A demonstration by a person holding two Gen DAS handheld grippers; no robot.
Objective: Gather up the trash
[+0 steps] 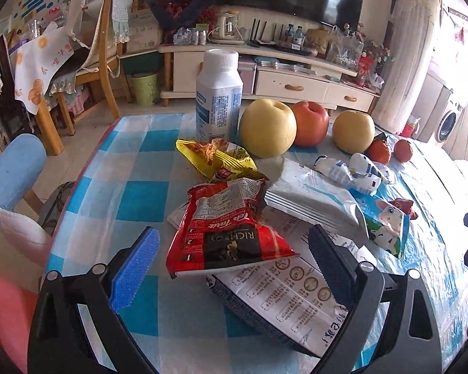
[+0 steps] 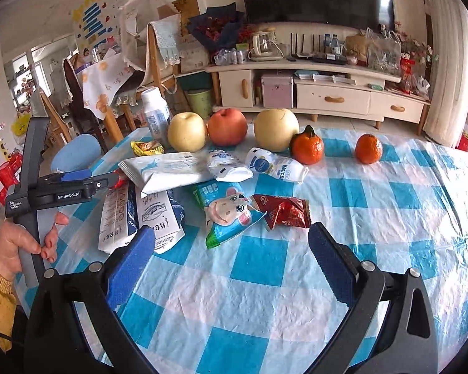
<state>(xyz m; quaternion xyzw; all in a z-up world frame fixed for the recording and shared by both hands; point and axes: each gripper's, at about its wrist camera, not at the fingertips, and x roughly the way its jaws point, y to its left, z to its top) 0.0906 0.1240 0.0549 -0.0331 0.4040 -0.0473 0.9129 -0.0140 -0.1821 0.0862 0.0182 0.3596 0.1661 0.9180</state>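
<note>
We are holding a pair of tongs in each hand over a bench [image 2: 374,218] that is wearing a blue-and-white checked plastic cloth. The left tongs [image 1: 234,258] are standing spread wide, their pads flanking a red snack wrapper [image 1: 227,233] without pinching it, as far as we can tell; that wrapper is lying on top of a white printed pouch [image 1: 290,299]. The right tongs [image 2: 231,252] are also gaping open and empty, hovering over bare cloth just short of a blue cartoon-mouse wrapper [image 2: 227,215] and a small red foil wrapper [image 2: 284,212].

Trash is lying scattered across the middle of the bench: a yellow crumpled wrapper [image 1: 215,159], a flat white packet [image 2: 165,170] and two squashed white drink pouches [image 2: 274,163]. Behind them a row of fruit is sitting: two pale pears [image 2: 276,129], a red apple [image 2: 227,126] and two mandarins [image 2: 307,146], with a white bottle [image 1: 218,96] beside them.

We are judging the task as barely begun: no wrapper is being gripped, no bin or bag is showing on the bench, and all the litter is waiting to be gathered. A green bin [image 1: 145,88] is standing on the floor well apart.
</note>
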